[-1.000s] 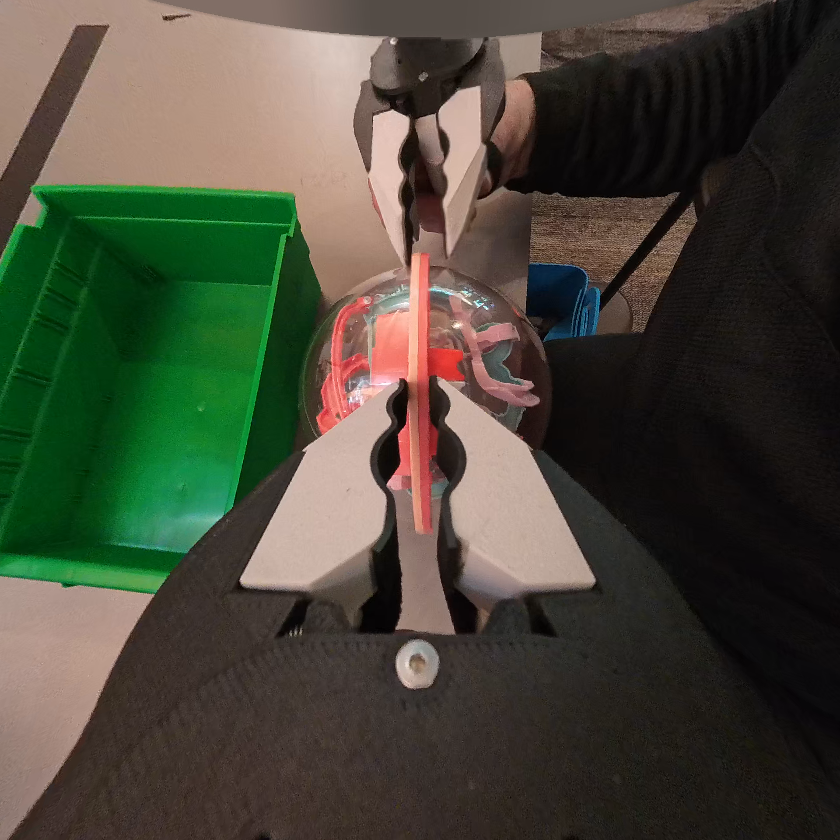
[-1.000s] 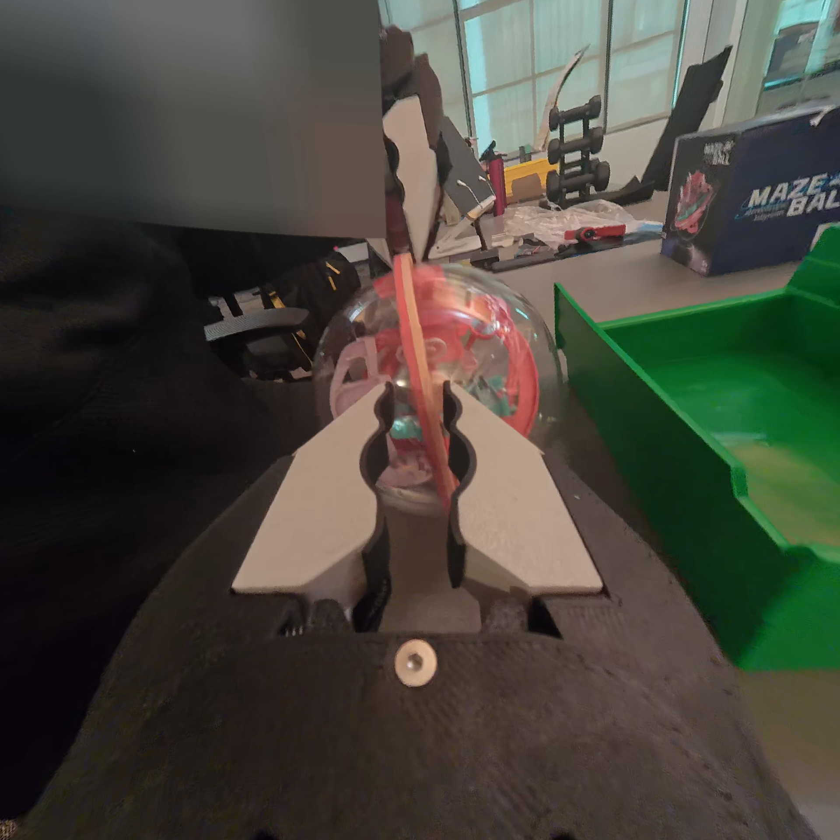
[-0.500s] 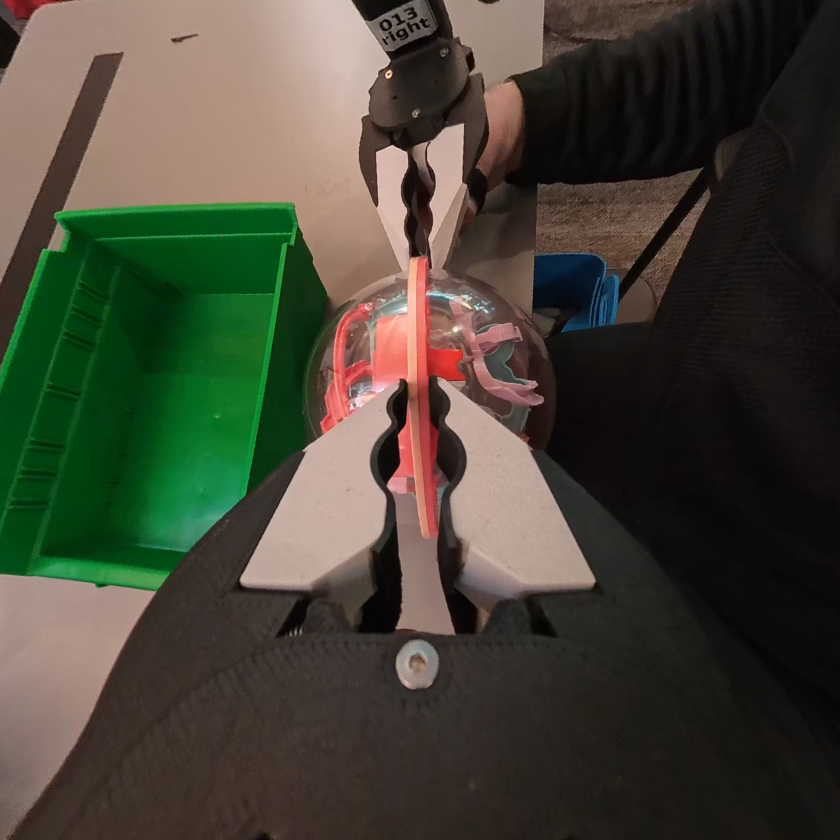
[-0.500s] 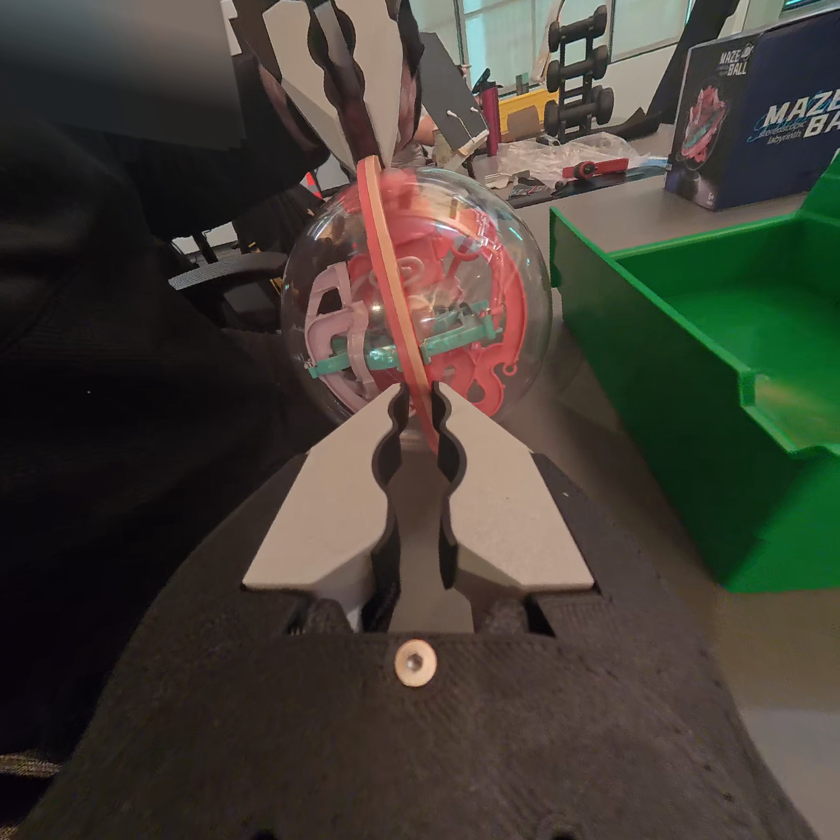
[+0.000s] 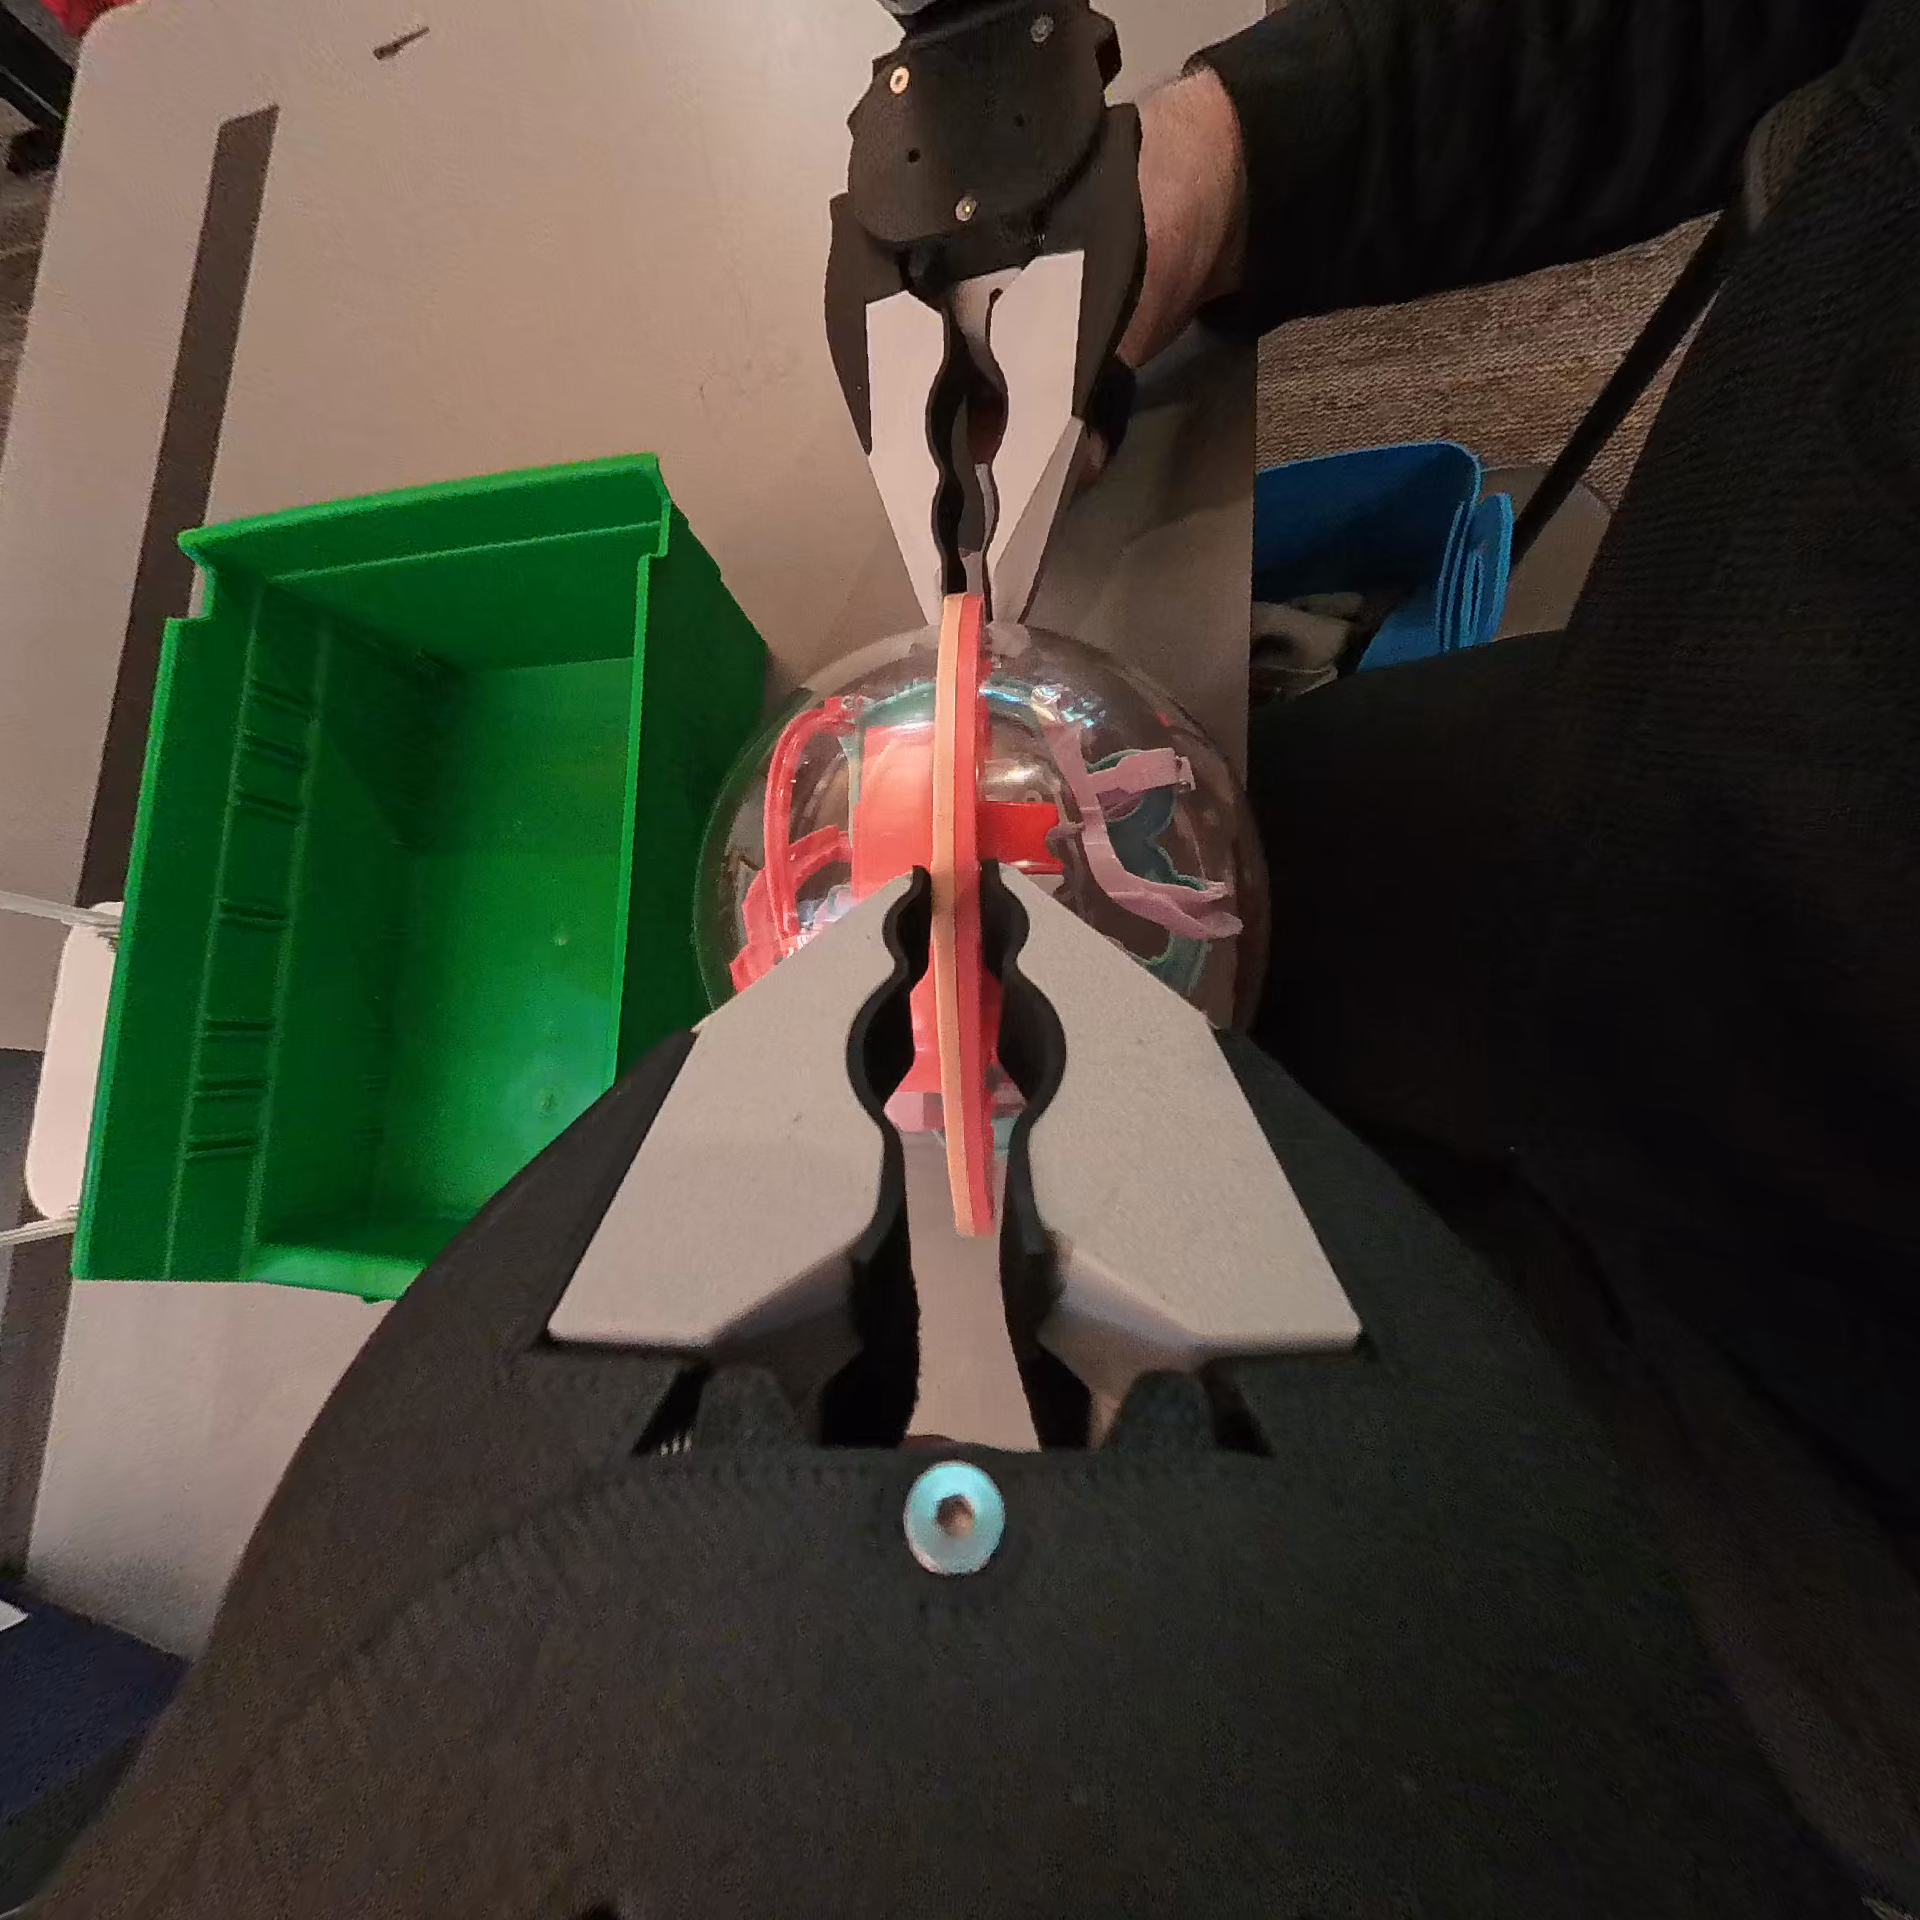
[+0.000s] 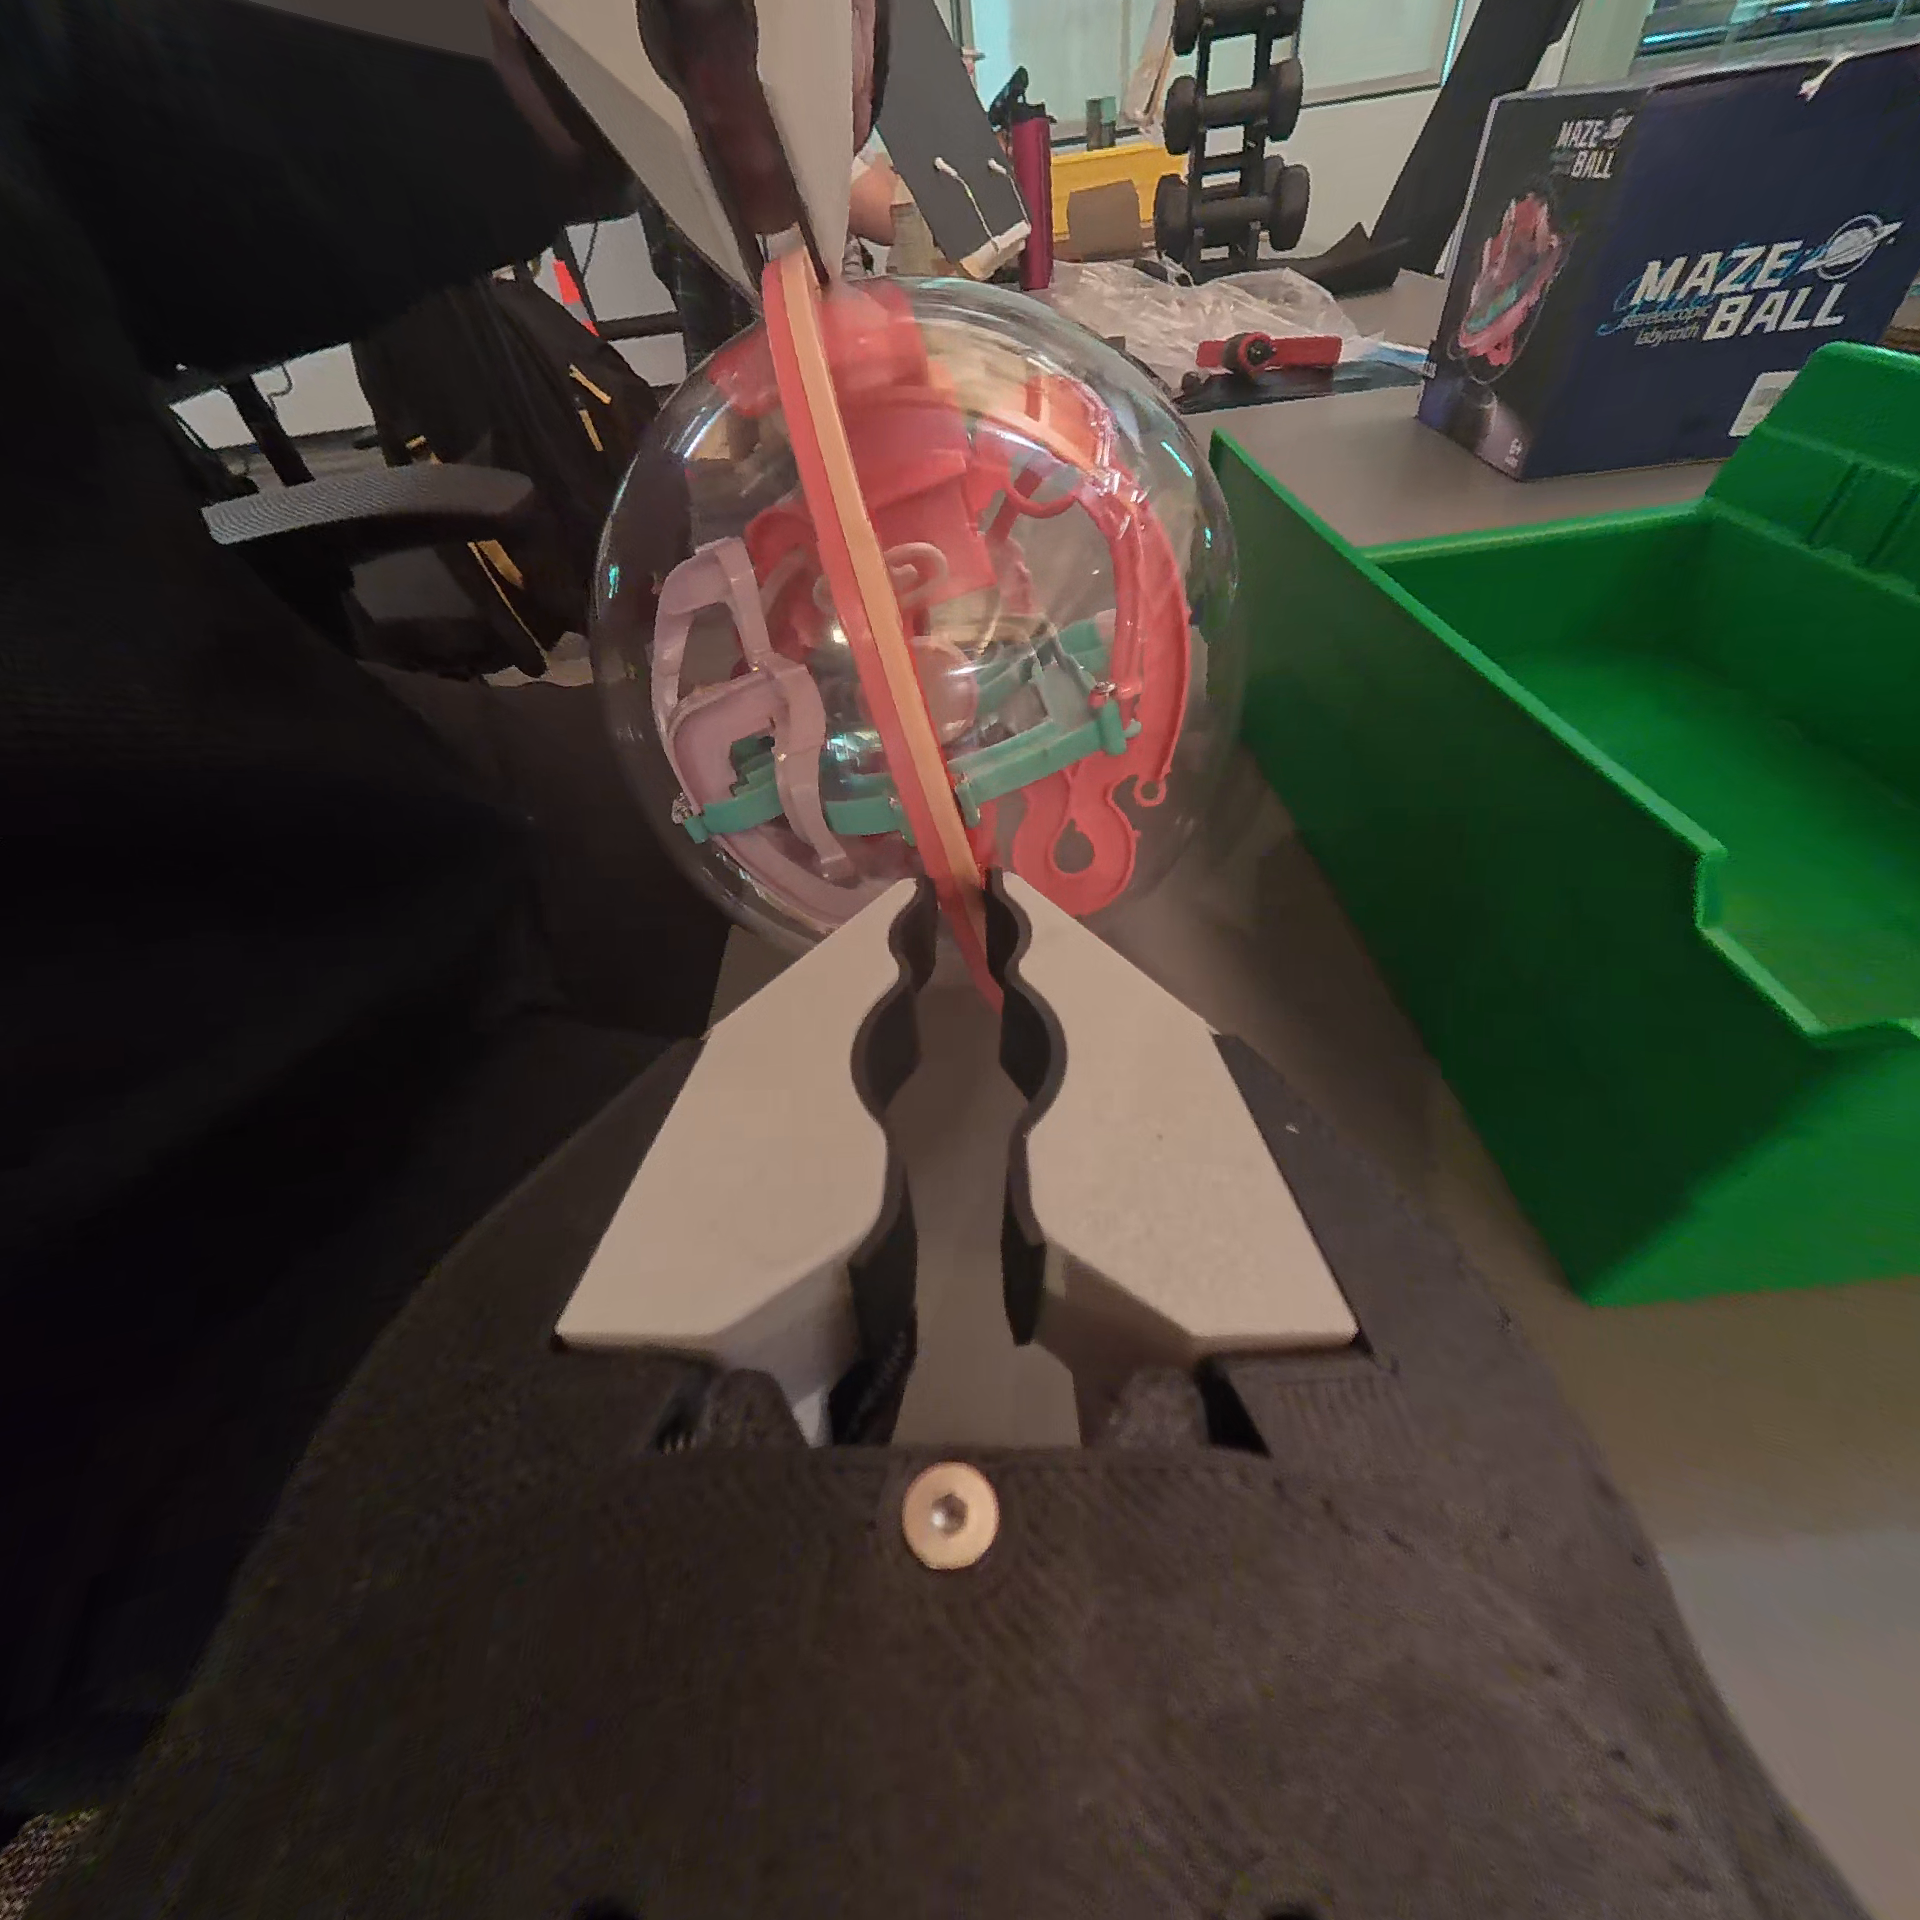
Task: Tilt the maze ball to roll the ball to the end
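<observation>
Green plastic bin (image 5: 416,852) sits at the left on the pale tabletop (image 5: 520,312), open and seen empty inside, its near wall just beside the maze ball (image 5: 1122,748).

Maze ball: clear sphere, with red, pink and teal tracks inside and a flat red-and-tan rim (image 5: 961,935) round its middle. It is carried between the two tools at the tabletop's edge, above the person's dark-clothed lap (image 5: 1558,935).

Left gripper (image 5: 958,894): fingers nearly closed, both pads pressed on the rim at the near side of the sphere. Right gripper (image 6: 956,888): fingers likewise narrowed onto the rim at the opposite side; its right pad touches the rim, and contact on the left pad is less plain. The small ball inside cannot be picked out with certainty.

Judgement, step in hand: both ends of the rim appear pinched, so tilting can begin. Best done as a slow roll about the line joining the two grips, both wrists turning together. Uneven turning would twist the thin rim out from between the pads. Small tilts, pause, and check the inner ball.

Edges and room:
- Left: the bin wall is close, with little swing room that way.
- Middle: tabletop beneath the sphere.
- Right: the tabletop ends, with lap below and a blue container (image 5: 1371,540) beyond. More free space on this side, but no support if the sphere slips.
</observation>
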Demonstrator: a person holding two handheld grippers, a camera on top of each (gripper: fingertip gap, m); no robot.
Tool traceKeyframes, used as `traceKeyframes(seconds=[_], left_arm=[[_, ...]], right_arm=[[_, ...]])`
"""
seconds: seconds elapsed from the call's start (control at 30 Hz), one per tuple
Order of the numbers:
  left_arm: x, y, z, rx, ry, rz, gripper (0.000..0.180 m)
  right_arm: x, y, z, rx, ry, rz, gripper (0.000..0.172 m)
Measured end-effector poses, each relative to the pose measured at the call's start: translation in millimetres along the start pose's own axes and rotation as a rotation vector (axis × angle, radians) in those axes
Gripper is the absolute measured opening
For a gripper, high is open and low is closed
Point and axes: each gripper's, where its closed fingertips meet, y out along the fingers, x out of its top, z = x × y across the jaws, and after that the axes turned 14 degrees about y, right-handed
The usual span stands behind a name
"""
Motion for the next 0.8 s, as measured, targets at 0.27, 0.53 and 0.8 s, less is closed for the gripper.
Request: traceKeyframes(seconds=[0.27, 0.53, 0.8], left_arm=[[0.7, 1.3, -2.2, 0.028, 0.039, 0.033, 0.007], [0.5, 1.1, -3.2, 0.064, 0.051, 0.038, 0.007], [-2.0, 0.4, -5.5, 0.113, 0.055, 0.046, 0.007]], right_arm=[[-1.4, 1.3, -3.1, -0.042, -0.031, 0.006, 0.007], [0.2, 1.3, -4.8, -0.06, -0.04, -0.005, 0.007], [3.6, 0.8, -6.2, -0.083, -0.059, -0.014, 0.007]])
